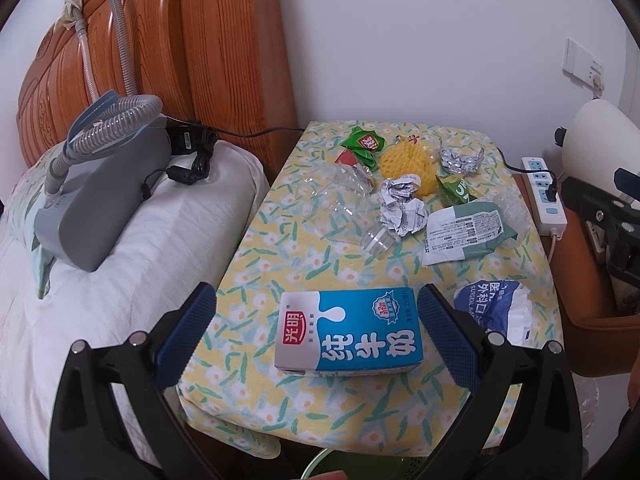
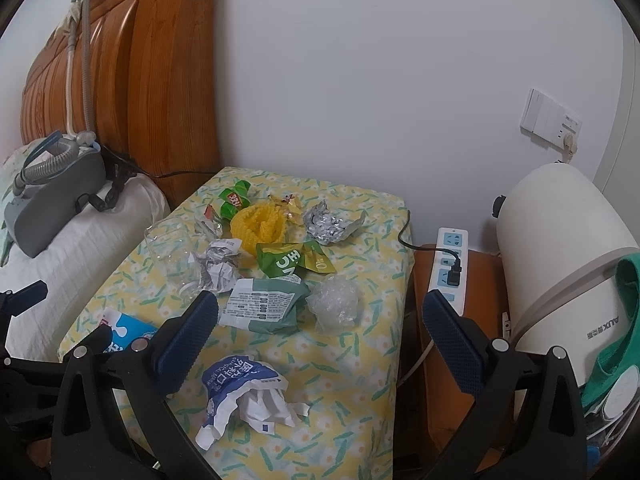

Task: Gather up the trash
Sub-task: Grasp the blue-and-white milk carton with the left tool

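— Low in the left wrist view, what fills the middle?

— A blue and white milk carton (image 1: 349, 330) lying flat on the flowered tabletop (image 1: 280, 392), between the spread fingers of the left tool (image 1: 316, 334). The tool is wide open and grips nothing; neither pad touches the carton. Lower right of it sits a crumpled blue mask wrapper (image 1: 494, 310). Toward the upper centre the rest of the trash is heaped: a clear plastic cup (image 1: 344, 204) on its side, balled printed paper (image 1: 402, 204), a yellow foam net (image 1: 406, 166), a green snack bag (image 1: 364, 146), crushed foil (image 1: 460, 158) and a grey-green pouch (image 1: 464, 232).

— Anything only that camera catches?

— At the bottom edge, a green bin rim (image 1: 340, 464) below the tabletop. At far right, part of the right tool's black frame. On the left, a grey machine (image 1: 104, 188) with a ribbed hose rests on a white pillow.

— And the right wrist view?

— The right tool (image 2: 320, 344) is equally wide open and empty, with the mask wrapper (image 2: 244, 394) lying low between its fingers, not touched. The milk carton (image 2: 128, 330) shows only as a corner at lower left, behind the left finger. A wad of clear plastic (image 2: 334, 304) by the pouch (image 2: 268, 306) reads plainly here. Right of the tabletop (image 2: 360, 380) there is a white power strip (image 2: 446, 264) and a white appliance (image 2: 560, 260) at the frame's right.
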A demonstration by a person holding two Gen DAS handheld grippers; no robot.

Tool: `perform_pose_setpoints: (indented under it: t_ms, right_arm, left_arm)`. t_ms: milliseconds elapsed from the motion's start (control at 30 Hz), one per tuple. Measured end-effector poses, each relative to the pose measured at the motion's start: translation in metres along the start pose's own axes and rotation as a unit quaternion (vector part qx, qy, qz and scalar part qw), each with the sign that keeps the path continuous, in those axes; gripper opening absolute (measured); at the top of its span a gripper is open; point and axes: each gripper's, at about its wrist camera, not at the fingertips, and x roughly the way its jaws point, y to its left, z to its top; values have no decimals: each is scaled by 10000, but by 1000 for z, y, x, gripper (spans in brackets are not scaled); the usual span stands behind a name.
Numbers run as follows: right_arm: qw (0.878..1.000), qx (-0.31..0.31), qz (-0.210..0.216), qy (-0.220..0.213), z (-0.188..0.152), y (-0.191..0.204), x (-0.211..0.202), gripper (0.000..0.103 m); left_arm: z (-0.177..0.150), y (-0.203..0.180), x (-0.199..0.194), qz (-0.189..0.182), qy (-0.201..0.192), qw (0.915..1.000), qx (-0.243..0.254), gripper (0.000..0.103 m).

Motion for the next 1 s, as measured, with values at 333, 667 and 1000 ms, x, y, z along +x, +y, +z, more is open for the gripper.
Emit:
perform_pose_setpoints:
  t_ms: [333, 667, 1000]
  right_arm:
    - [9986, 206, 466, 142, 2, -9, 12, 101]
    - [9958, 299, 809, 320, 3, -10, 27, 101]
    - [9941, 475, 874, 427, 4, -24, 37, 101]
  left_arm:
    - [-1, -1, 2, -669, -129, 9958, 613, 97]
    - [-18, -14, 22, -1625, 69, 9514, 2614, 97]
    - [-22, -29, 58, -2283, 594, 8620, 4486, 97]
